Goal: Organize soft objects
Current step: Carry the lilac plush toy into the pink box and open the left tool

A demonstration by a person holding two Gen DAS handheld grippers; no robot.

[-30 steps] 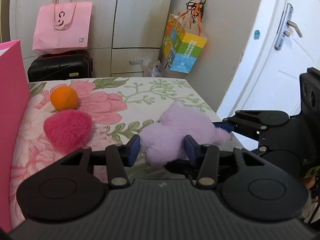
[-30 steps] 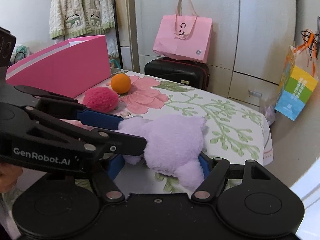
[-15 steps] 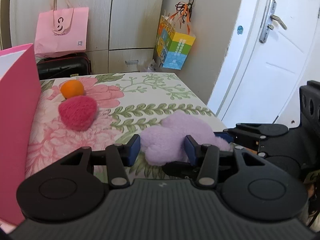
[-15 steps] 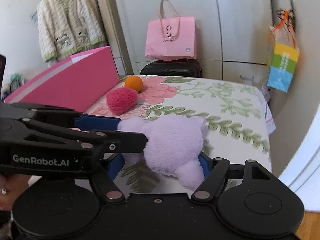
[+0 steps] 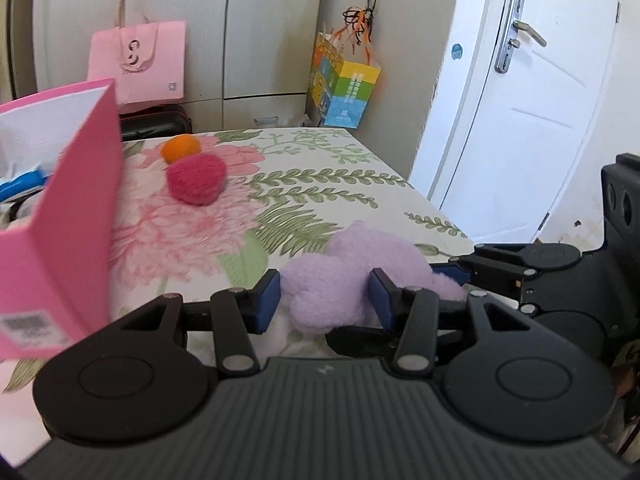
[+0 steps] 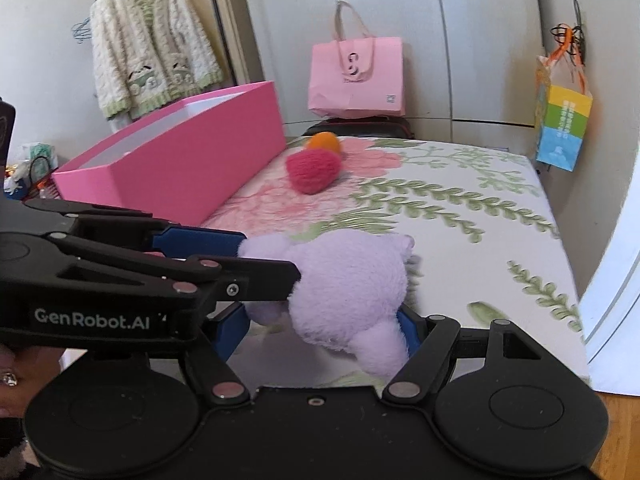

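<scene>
Floral bedspread point(image 5: 320, 184) (wardrobe point(image 6: 400, 20) behind); left gripper point(image 5: 324, 296), right gripper point(image 6: 324, 328) both apparently clamp lilac plush point(image 6: 348, 276).

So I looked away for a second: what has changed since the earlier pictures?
Both grippers, left and right, have carried the purple plush up and back, nearer the pink box. Both still clamp it. The red heart and orange ball haven't moved.

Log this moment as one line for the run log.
left hand-held gripper: shut on purple plush toy | right hand-held gripper: shut on purple plush toy | pink box: open
</scene>
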